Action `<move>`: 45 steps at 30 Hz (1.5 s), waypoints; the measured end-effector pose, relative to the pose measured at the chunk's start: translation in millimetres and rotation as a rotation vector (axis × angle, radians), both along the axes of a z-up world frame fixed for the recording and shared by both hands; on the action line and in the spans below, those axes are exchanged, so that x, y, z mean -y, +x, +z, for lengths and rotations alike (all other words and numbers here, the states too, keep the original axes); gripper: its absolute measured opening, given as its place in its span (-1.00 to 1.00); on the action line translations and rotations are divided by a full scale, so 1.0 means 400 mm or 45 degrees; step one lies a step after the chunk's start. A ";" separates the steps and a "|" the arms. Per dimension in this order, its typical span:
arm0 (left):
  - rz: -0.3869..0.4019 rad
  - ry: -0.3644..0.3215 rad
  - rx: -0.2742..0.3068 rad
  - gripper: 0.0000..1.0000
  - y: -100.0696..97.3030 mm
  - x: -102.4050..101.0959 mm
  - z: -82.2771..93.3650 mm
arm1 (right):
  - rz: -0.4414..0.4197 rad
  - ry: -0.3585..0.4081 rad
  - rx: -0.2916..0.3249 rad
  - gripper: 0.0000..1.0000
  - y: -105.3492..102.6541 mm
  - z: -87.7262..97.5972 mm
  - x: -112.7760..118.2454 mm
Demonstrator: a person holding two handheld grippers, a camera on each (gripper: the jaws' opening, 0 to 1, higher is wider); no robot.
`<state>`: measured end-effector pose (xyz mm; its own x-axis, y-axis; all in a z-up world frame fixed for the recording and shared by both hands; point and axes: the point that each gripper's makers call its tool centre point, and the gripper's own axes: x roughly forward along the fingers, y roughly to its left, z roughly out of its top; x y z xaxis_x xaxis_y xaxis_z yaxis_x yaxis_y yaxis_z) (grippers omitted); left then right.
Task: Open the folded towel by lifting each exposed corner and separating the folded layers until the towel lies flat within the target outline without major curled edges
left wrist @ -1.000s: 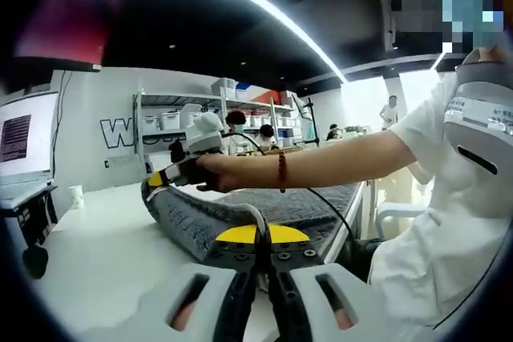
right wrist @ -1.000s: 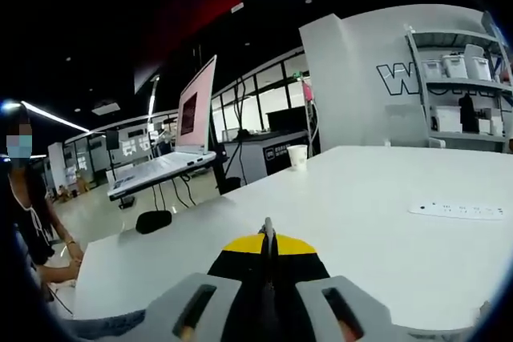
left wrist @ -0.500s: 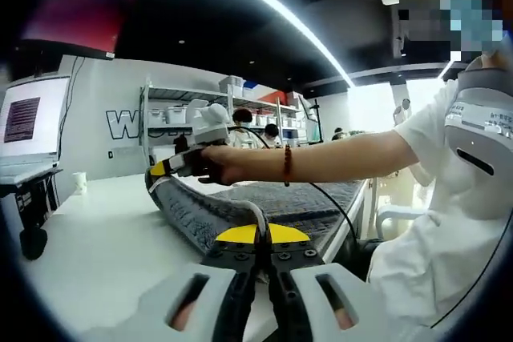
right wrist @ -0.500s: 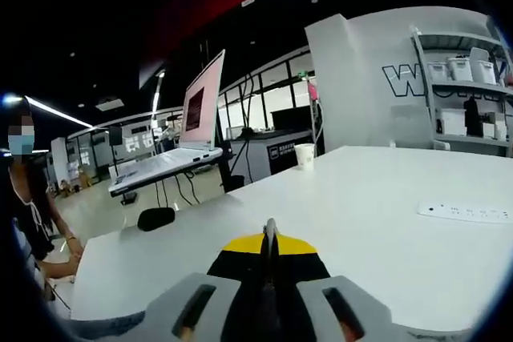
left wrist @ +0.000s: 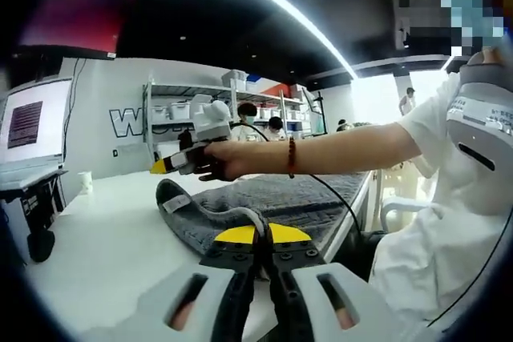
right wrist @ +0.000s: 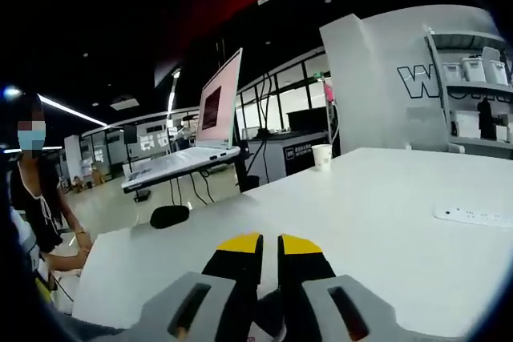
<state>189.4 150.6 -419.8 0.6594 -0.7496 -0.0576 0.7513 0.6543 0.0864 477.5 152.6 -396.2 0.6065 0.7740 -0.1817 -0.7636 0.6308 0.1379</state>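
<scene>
In the left gripper view my left gripper [left wrist: 258, 239] sits at the bottom centre, its yellow-tipped jaws pressed together on a fold of the grey towel [left wrist: 264, 204], which loops up over the tips right there. From that pinch the towel spreads away toward the middle of the frame, lying rumpled on the white table [left wrist: 104, 246], with one rounded corner bearing a small label at centre left.

Above the towel, left of centre, my right gripper [left wrist: 160, 167] hangs in the air, held in my hand [left wrist: 220, 159]; its yellow tip points to the left, clear of the cloth. My forearm, with a red bead bracelet [left wrist: 291, 168], runs off to the right.

In the right gripper view my right gripper [right wrist: 269, 247] rises from the bottom centre with its jaws parted by a narrow gap and nothing between them. Ahead stretches the bare table [right wrist: 361, 206], with a paper cup [right wrist: 322, 156] at upper right of centre, a white power strip [right wrist: 473, 215] at the right edge, and an open laptop [right wrist: 200, 138] on a stand at centre left. A dark computer mouse [right wrist: 169, 215] lies below the laptop. Shelves with white bins [left wrist: 188, 110] stand against the far wall in the left gripper view.
</scene>
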 end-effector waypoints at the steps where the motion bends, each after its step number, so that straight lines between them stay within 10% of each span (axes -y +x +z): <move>1: -0.002 -0.002 -0.003 -0.93 0.000 0.001 -0.001 | -0.010 -0.004 -0.002 -0.98 0.003 0.000 0.008; 24: 0.024 0.007 -0.017 -0.94 0.013 -0.007 -0.003 | 0.034 -0.105 -0.188 -1.00 -0.008 -0.088 0.033; 45: 0.092 0.156 -0.102 -0.94 -0.004 -0.105 -0.052 | 0.076 0.200 -0.306 -1.00 -0.003 -0.045 -0.037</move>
<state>187.7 192.8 -440.4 0.7010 -0.6845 -0.2001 0.7103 0.6951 0.1105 476.3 167.3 -414.1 0.5133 0.8370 -0.1897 -0.7321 0.5423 0.4122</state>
